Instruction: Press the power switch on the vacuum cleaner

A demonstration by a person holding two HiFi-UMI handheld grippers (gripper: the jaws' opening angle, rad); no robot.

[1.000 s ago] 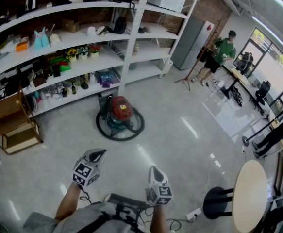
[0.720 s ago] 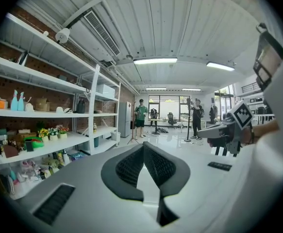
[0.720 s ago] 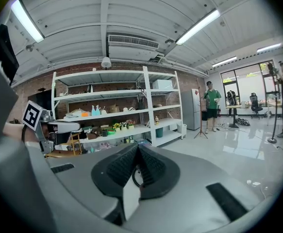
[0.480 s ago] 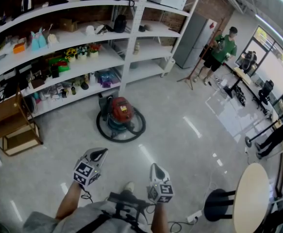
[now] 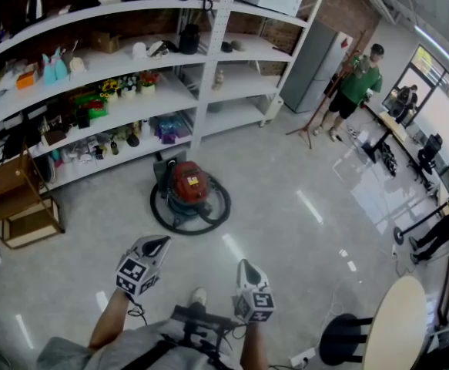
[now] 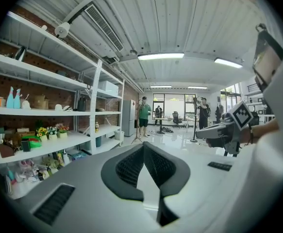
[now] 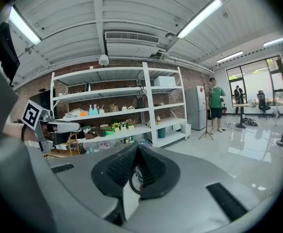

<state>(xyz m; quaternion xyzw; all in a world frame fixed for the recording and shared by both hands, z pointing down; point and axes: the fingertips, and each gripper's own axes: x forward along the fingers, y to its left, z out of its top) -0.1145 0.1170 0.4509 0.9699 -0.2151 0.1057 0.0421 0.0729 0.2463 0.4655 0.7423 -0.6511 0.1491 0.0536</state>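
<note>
Vacuum cleaner (image 5: 189, 183) well beyond left claw (image 5: 155, 243), right claw (image 5: 244, 267).

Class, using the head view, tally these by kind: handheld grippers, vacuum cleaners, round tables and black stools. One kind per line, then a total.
Grippers: 2 (left gripper, right gripper)
Vacuum cleaner: 1
Round table: 1
Black stool: 1
Total: 5

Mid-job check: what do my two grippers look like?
The left gripper and right gripper have pale grey tapering bodies, black ribbed pads on the jaws, and a cube with black-and-white square markers each. A thin dark cable hangs under the left one. The person wears a grey top.
</note>
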